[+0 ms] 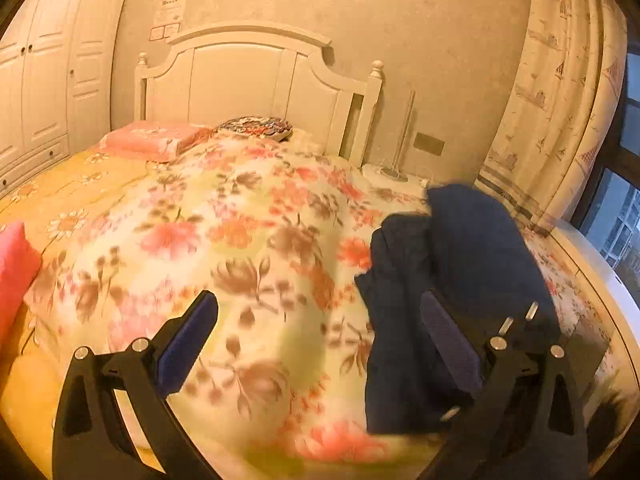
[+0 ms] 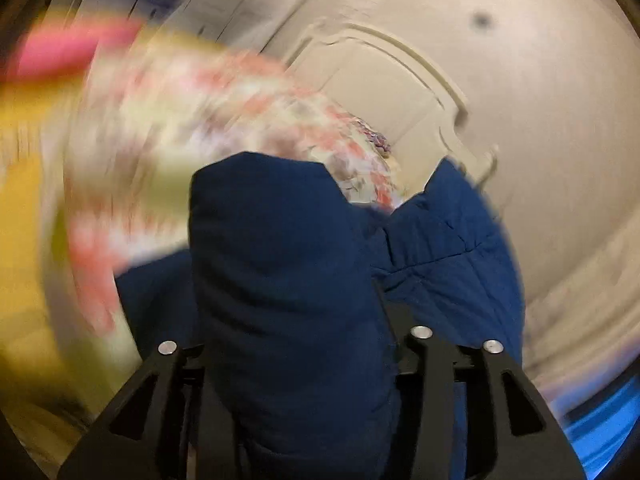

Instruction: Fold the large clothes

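A dark navy quilted garment (image 1: 472, 248) hangs bunched at the right of the left wrist view, over the floral quilt (image 1: 240, 240) of the bed. My left gripper (image 1: 320, 316) is open wide with nothing between its fingers; the garment lies against the outer side of its right finger (image 1: 444, 332). The right wrist view is blurred by motion. There the same garment (image 2: 288, 260) bulges up through my right gripper (image 2: 288, 288), filling the gap between the jaws and hiding the pads. A quilted part (image 2: 452, 232) spills to the right.
A white headboard (image 1: 248, 76) and a pink pillow (image 1: 152, 140) are at the far end of the bed, with a red cushion (image 1: 12, 264) at the left edge. White wardrobes (image 1: 48, 80) stand left. A bedside table (image 1: 394, 176), a curtain (image 1: 560, 120) and a window (image 1: 624, 220) are right.
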Demonstrator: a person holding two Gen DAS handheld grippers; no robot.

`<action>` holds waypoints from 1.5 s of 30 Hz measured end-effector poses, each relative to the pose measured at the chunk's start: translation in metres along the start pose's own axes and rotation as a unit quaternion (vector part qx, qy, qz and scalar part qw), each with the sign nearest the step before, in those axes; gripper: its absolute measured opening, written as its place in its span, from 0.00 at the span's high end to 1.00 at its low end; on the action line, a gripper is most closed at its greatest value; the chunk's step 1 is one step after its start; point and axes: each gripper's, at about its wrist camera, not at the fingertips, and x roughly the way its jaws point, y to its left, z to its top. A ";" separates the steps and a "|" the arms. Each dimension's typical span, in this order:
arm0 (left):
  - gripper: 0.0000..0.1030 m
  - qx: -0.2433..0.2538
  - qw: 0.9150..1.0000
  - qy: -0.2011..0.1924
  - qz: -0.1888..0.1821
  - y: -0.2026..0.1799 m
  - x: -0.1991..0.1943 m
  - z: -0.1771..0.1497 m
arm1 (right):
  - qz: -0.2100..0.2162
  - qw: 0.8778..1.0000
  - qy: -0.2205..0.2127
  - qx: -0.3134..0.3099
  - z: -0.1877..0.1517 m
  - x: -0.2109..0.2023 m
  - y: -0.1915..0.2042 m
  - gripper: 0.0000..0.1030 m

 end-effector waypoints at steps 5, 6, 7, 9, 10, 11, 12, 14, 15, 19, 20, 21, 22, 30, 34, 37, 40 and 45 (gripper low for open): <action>0.02 0.094 0.993 0.015 -0.069 -0.062 0.027 0.038 | 0.001 1.000 -0.003 0.011 -0.004 -0.003 -0.003 0.49; 0.02 0.116 0.989 0.023 -0.090 -0.081 0.034 0.043 | -0.005 1.000 -0.002 0.006 -0.004 -0.004 -0.001 0.48; 0.02 0.140 0.983 0.037 -0.115 -0.102 0.045 0.054 | -0.014 1.000 -0.001 0.000 -0.003 -0.005 0.002 0.48; 0.02 0.176 0.972 0.068 -0.140 -0.144 0.074 0.073 | -0.022 1.000 -0.003 -0.007 -0.005 -0.008 0.006 0.46; 0.02 0.190 0.969 0.079 -0.139 -0.158 0.089 0.078 | -0.021 1.000 -0.005 -0.007 -0.007 -0.009 0.005 0.46; 0.02 0.216 0.963 0.093 -0.127 -0.180 0.111 0.084 | -0.019 1.000 -0.006 -0.005 -0.005 -0.011 0.003 0.45; 0.02 0.231 0.961 0.102 -0.116 -0.191 0.126 0.085 | -0.017 1.000 -0.007 -0.005 -0.005 -0.011 0.003 0.45; 0.02 0.253 0.954 0.136 -0.087 -0.213 0.168 0.085 | -0.015 1.000 -0.015 -0.007 -0.007 -0.014 0.003 0.43; 0.02 0.262 0.952 0.141 -0.073 -0.216 0.184 0.083 | -0.014 1.000 -0.018 -0.008 -0.007 -0.015 0.003 0.43; 0.02 0.269 0.948 0.163 -0.041 -0.201 0.230 0.058 | 0.030 0.999 -0.045 0.002 -0.016 -0.036 -0.008 0.35; 0.02 0.244 0.955 0.162 -0.052 -0.186 0.234 0.053 | 0.068 0.995 -0.062 0.026 -0.022 -0.050 -0.020 0.30; 0.02 0.232 0.958 0.159 -0.053 -0.174 0.235 0.053 | 0.106 0.990 -0.076 0.053 -0.028 -0.061 -0.031 0.28; 0.02 0.220 0.962 0.157 -0.045 -0.159 0.237 0.052 | 0.136 0.983 -0.091 0.083 -0.034 -0.071 -0.044 0.28; 0.02 0.182 0.972 0.143 -0.051 -0.124 0.235 0.039 | 0.204 0.896 -0.108 0.379 -0.088 -0.080 -0.184 0.32; 0.02 0.163 0.975 0.136 -0.060 -0.120 0.233 0.035 | 0.209 0.910 -0.055 0.354 -0.063 -0.055 -0.167 0.32; 0.02 0.155 0.977 0.134 -0.061 -0.117 0.229 0.034 | 0.175 0.952 -0.004 0.253 -0.042 -0.032 -0.106 0.31; 0.02 0.183 0.976 0.117 -0.028 -0.119 0.212 0.041 | 0.133 0.969 -0.004 0.206 -0.040 -0.036 -0.080 0.31; 0.02 0.200 0.979 0.027 0.015 -0.119 0.131 0.053 | 0.160 0.960 -0.006 0.229 -0.046 -0.033 -0.091 0.31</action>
